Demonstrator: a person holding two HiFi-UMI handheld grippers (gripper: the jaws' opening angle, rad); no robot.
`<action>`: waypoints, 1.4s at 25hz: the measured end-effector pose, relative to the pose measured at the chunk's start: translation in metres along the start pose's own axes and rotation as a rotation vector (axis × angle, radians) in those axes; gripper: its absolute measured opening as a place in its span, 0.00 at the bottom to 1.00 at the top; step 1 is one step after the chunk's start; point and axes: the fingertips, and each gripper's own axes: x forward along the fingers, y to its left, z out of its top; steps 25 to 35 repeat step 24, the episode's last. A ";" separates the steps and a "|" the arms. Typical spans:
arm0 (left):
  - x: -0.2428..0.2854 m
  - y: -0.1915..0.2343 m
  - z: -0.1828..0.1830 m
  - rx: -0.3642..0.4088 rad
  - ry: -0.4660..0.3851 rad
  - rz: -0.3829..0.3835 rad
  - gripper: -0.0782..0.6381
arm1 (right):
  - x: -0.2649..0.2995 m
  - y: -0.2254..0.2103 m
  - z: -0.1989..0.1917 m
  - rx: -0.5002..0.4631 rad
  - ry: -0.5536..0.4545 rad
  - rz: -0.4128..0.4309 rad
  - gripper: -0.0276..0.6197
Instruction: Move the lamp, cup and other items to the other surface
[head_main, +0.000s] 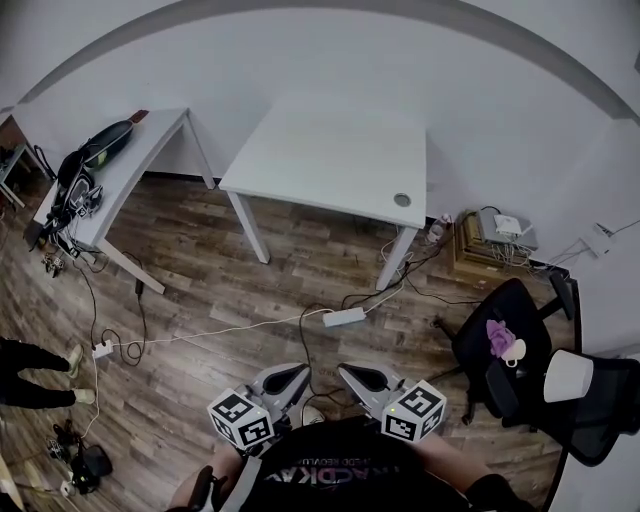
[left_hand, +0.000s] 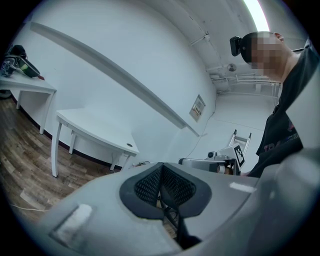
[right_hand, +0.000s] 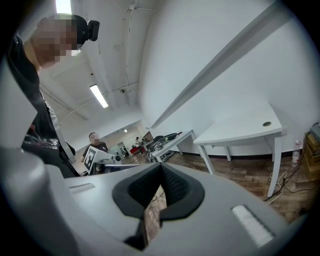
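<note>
A black office chair (head_main: 500, 375) stands at the right in the head view. On its seat lie a white cup (head_main: 514, 351) and a purple item (head_main: 497, 335); a white cylinder (head_main: 572, 377), maybe the lamp, sits beside them. The white table (head_main: 330, 160) ahead has a bare top. Low at the picture's centre, close to my body, are my left gripper (head_main: 287, 380) and right gripper (head_main: 360, 380), both far from the chair. The left gripper (left_hand: 161, 185) has its pads together with nothing between them. The right gripper (right_hand: 161, 187) is shut and empty too.
A second white table (head_main: 120, 170) at the left carries a dark bag and cables. A power strip (head_main: 345, 317) and cords trail over the wooden floor. A box with a router (head_main: 492, 240) stands by the wall. A person's legs (head_main: 35, 370) show at the left edge.
</note>
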 end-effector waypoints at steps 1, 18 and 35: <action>0.000 -0.001 -0.001 0.002 0.001 -0.003 0.11 | -0.001 0.000 -0.001 0.002 -0.001 -0.003 0.05; -0.004 -0.009 -0.004 0.003 0.001 -0.008 0.11 | -0.010 0.003 -0.001 0.023 -0.036 -0.027 0.05; -0.002 -0.013 -0.008 0.008 0.006 -0.012 0.11 | -0.016 0.001 -0.005 0.025 -0.033 -0.031 0.05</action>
